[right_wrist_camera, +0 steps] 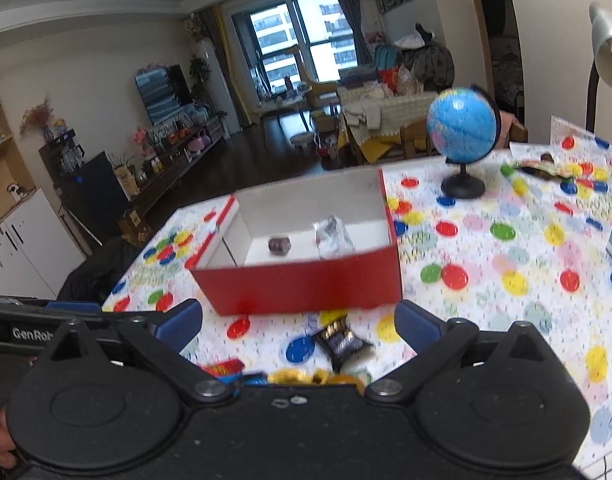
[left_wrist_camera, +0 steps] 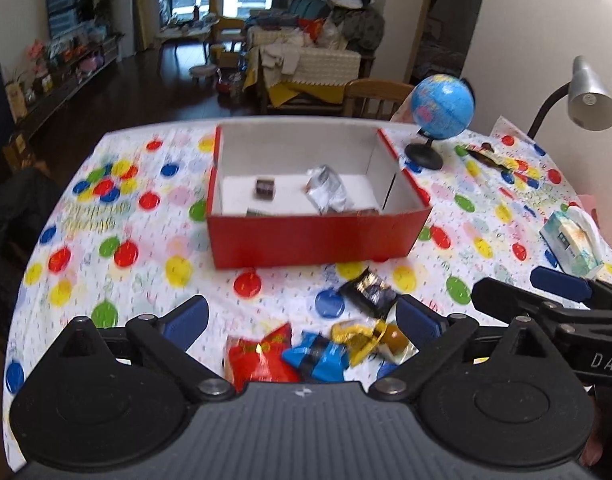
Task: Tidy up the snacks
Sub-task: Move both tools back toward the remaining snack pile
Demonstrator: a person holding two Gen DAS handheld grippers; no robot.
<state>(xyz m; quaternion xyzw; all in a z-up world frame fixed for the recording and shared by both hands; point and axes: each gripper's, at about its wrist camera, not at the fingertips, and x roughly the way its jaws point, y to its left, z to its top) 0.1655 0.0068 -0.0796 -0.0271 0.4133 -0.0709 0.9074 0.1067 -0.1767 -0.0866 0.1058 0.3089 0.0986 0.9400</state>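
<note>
Nearest the left gripper [left_wrist_camera: 301, 318], whose jaws stand spread wide with nothing pinched, a loose heap of snacks lies on the dotted tablecloth [left_wrist_camera: 117, 216]: a red packet [left_wrist_camera: 259, 356], a blue packet [left_wrist_camera: 318, 354] touching it, a gold wrapper [left_wrist_camera: 362, 338] beside that, and a black packet [left_wrist_camera: 368, 290] just beyond. The right gripper [right_wrist_camera: 297, 326] is likewise spread and empty; from its view only the black packet [right_wrist_camera: 342, 342] shows whole, while the red, blue and gold ones peek out at the edge of its body. Its blue-padded finger [left_wrist_camera: 560, 278] reaches into the left view from the right. Past the heap stands the open red box [left_wrist_camera: 318, 240], its near wall between the grippers and its white floor, where a small dark candy [left_wrist_camera: 264, 189] and a crumpled silver wrapper [left_wrist_camera: 328, 189] lie apart. To the right, the left view shows a tissue pack [left_wrist_camera: 572, 240] whole; the right view cuts it off. Farther back stand a blue globe [left_wrist_camera: 442, 105], a flat packet [left_wrist_camera: 492, 156] near it and a desk lamp [left_wrist_camera: 590, 96].
</note>
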